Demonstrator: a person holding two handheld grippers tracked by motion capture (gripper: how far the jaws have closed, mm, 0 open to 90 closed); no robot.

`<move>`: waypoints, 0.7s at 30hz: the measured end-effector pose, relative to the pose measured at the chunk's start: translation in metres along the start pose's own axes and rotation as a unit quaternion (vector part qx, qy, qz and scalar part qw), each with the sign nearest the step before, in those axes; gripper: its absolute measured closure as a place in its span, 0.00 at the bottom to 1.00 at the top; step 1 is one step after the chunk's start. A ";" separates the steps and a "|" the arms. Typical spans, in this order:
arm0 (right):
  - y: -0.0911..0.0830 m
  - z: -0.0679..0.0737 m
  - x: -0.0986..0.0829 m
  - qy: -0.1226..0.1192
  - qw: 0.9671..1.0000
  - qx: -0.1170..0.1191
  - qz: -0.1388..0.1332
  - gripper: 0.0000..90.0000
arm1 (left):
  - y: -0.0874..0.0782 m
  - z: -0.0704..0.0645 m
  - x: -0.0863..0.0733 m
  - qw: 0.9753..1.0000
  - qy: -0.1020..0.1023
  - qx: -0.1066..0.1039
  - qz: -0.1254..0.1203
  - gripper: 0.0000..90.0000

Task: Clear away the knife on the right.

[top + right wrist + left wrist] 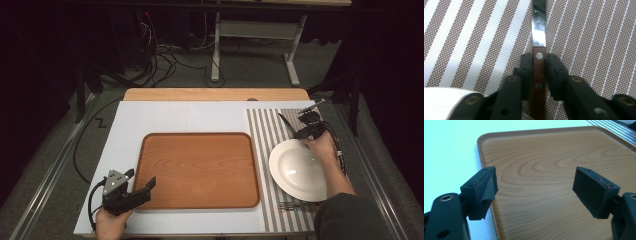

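A knife (539,57) with a brown riveted wooden handle and a steel blade lies over the striped placemat (469,40). My right gripper (539,61) is shut on the knife's handle, blade pointing away. In the high view the right gripper (306,129) sits at the far edge of a white plate (298,170), with the knife (287,125) reaching left and away. My left gripper (141,186) is open at the near left corner of the wooden tray (200,170). Its jaws stand wide apart above the bare tray (544,170), holding nothing.
A fork (290,205) lies on the placemat (267,135) near the plate's front edge. The light blue board (175,117) covers the table. Cables and a desk frame (260,30) stand on the floor beyond the table.
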State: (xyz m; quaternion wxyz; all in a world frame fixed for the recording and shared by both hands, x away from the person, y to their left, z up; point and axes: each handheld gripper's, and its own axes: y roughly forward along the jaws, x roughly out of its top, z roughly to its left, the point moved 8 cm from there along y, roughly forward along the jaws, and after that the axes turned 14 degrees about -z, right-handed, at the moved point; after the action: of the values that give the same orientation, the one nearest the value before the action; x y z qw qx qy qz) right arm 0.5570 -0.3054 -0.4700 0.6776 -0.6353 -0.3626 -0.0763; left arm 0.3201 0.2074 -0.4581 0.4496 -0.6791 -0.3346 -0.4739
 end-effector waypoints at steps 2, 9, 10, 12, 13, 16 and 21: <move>0.000 0.001 0.001 -0.012 1.000 -0.006 0.001 0.86 | 0.000 0.000 0.000 1.000 0.000 0.000 0.000 0.23; 0.000 0.002 0.001 -0.025 1.000 -0.010 0.002 0.87 | 0.001 0.000 0.000 1.000 0.001 -0.002 0.003 0.23; 0.000 0.003 0.001 -0.033 0.999 -0.015 0.003 0.87 | 0.001 -0.001 -0.001 1.000 0.001 -0.003 0.004 0.23; -0.001 0.002 0.002 -0.045 0.999 -0.022 0.000 0.87 | 0.001 -0.001 -0.001 1.000 0.002 -0.003 0.004 0.23; -0.003 0.001 0.002 -0.050 0.998 -0.024 -0.001 0.87 | 0.001 -0.001 -0.001 1.000 0.002 -0.003 0.004 0.23; -0.008 -0.003 0.003 -0.059 0.998 -0.029 -0.012 0.87 | 0.001 -0.001 -0.001 1.000 0.002 -0.005 0.007 0.23; -0.017 -0.009 0.004 -0.061 0.997 -0.036 -0.025 0.87 | 0.002 -0.001 -0.002 1.000 0.003 -0.005 0.008 0.23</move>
State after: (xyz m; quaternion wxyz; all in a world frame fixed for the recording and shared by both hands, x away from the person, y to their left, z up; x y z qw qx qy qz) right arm 0.5535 -0.3150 -0.4534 0.6288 -0.6538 -0.4155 -0.0675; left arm 0.3205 0.2054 -0.4599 0.4509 -0.6826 -0.3255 -0.4741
